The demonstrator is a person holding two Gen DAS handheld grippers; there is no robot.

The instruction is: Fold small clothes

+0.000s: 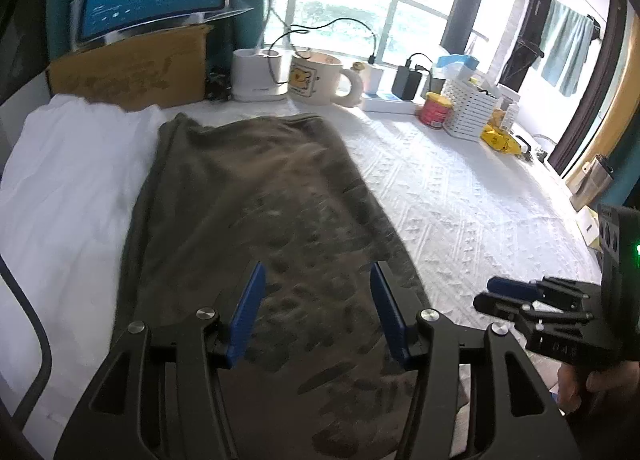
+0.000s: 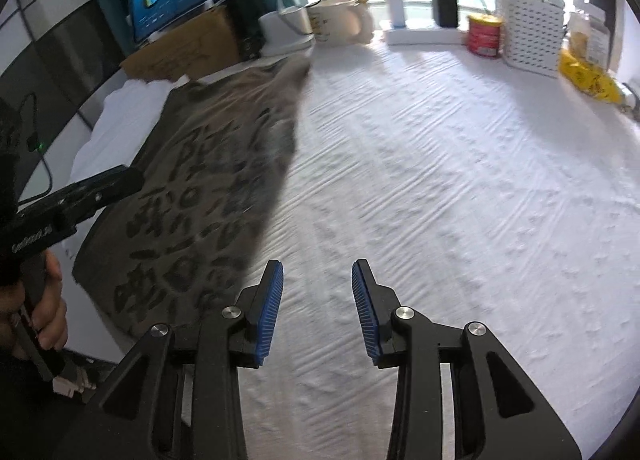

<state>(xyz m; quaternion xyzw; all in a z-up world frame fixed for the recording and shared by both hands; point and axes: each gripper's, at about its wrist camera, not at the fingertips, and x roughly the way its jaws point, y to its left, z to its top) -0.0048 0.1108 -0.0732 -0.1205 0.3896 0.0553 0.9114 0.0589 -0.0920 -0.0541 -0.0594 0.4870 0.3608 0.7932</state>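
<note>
Both grippers empty, jaws parted about halfway. Left gripper (image 1: 316, 312) hovers over the near end of the brown patterned garment (image 1: 248, 196), blue pads clear of the cloth. Right gripper (image 2: 317, 310) sits just off the garment's right edge, over bare white textured cover on the tabletop (image 2: 460, 164), nothing between its pads.

Garment lies flat in a long strip on the left side of the tabletop, far end close to the cardboard box (image 1: 132, 68) and mug (image 1: 320, 78). Looks already folded lengthwise; I'd guess a crosswise fold is left.

Risks:
- Pinching only the top layer at the near hem peels the fold open instead of carrying the stack.
- Pads could snag the white cover or the white cloth (image 1: 68, 164) lying beside and partly under the garment, dragging it along.
- Uneven corner grabs skew the fold.
- Carrying the fold too far pushes the garment into the mug and the charger cables behind it.
</note>
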